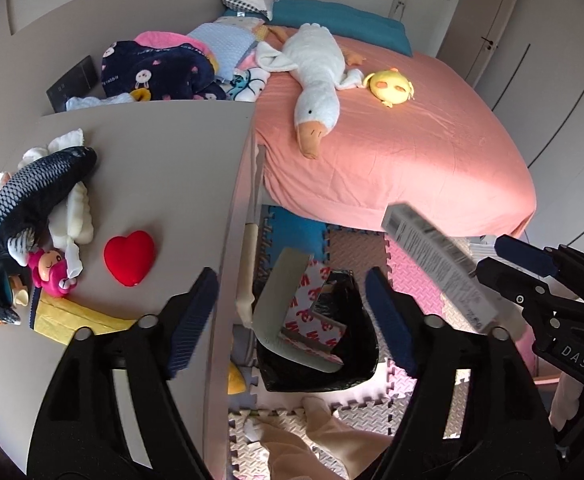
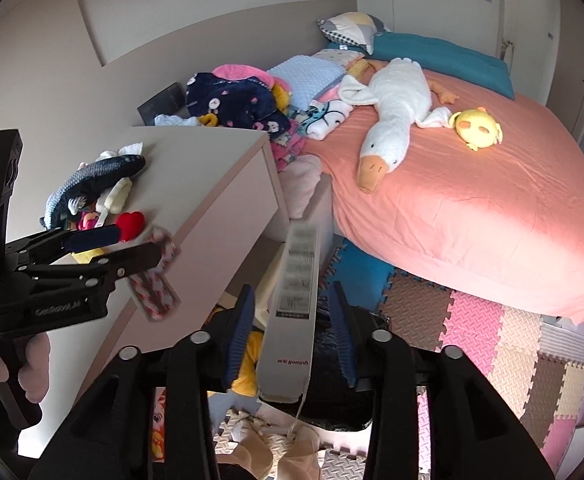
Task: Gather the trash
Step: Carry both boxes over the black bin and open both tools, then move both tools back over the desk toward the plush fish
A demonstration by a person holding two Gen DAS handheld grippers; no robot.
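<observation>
My left gripper (image 1: 292, 316) is open over a black-lined trash bin (image 1: 356, 376) on the floor mats. A grey L-shaped strip with red-and-white backing (image 1: 287, 312) hangs between the pads, tipping into the bin; it also shows in the right wrist view (image 2: 155, 276) just past the left gripper's tips (image 2: 153, 250). My right gripper (image 2: 289, 336) is open, with a long white printed box (image 2: 296, 312) loose between its pads above the bin (image 2: 332, 392). In the left wrist view the box (image 1: 436, 264) sticks out from the right gripper (image 1: 492, 256).
A beige cabinet top (image 1: 163, 176) at left holds a plush fish (image 1: 23, 216), a red heart (image 1: 129, 258), a pink doll and a yellow cloth. A pink bed (image 1: 412, 160) with a goose plush (image 1: 320, 84) stands behind. Foam puzzle mats (image 2: 492, 336) cover the floor.
</observation>
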